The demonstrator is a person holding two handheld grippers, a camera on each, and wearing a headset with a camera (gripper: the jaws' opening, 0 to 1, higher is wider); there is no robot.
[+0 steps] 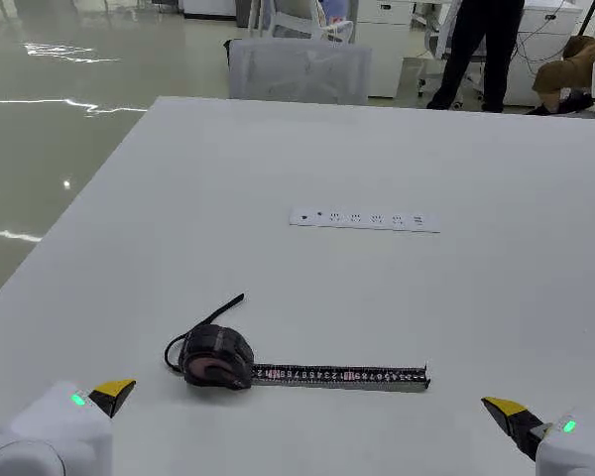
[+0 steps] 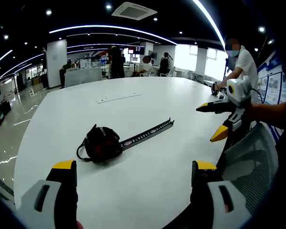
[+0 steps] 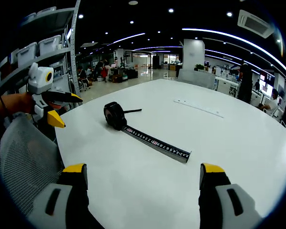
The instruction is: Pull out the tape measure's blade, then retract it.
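beyond the tape measure, a flush power strip

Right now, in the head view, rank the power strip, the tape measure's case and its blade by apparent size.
Tied first: blade and power strip look alike; the strip lies farther off, so unranked.
Last: case.

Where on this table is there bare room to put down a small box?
Bare room: the wide band of table between the power strip and the tape measure; the far part behind the power strip; the right side beyond the blade tip. Least room is near the front edge, around the tape measure and its blade.
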